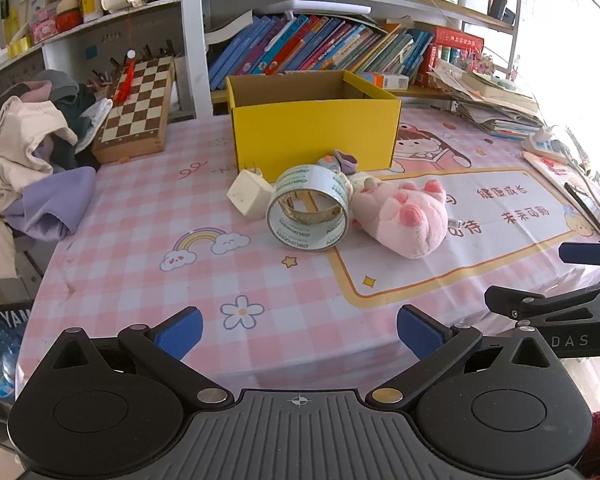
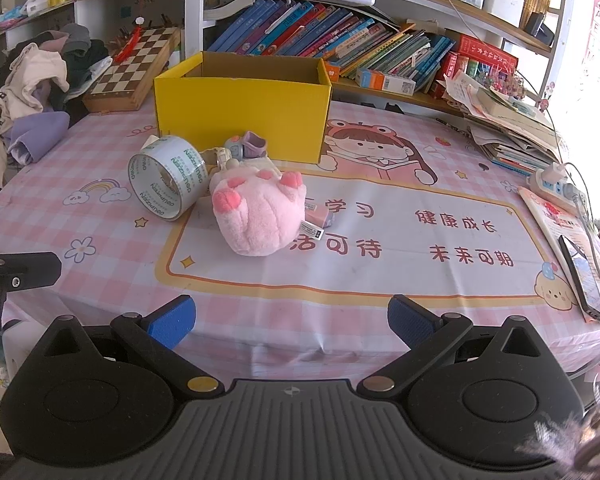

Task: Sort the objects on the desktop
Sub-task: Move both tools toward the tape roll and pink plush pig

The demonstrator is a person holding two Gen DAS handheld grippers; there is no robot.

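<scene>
A yellow cardboard box (image 1: 314, 132) (image 2: 242, 110) stands open on the pink checked tablecloth. In front of it lie a roll of clear tape (image 1: 308, 214) (image 2: 166, 178) on its edge, a cream charger cube (image 1: 249, 195), a small purple-grey toy (image 1: 342, 162) (image 2: 246, 146) and a pink plush paw (image 1: 406, 216) (image 2: 260, 210). My left gripper (image 1: 299, 334) is open and empty near the table's front edge, well short of the tape. My right gripper (image 2: 291, 326) is open and empty, short of the plush paw.
A chessboard box (image 1: 136, 112) and a pile of clothes (image 1: 32, 148) sit at the left. Stacked books and papers (image 2: 508, 120), a power strip (image 2: 556, 184) and a phone (image 2: 582, 280) lie at the right. Bookshelves (image 2: 340, 48) stand behind the box.
</scene>
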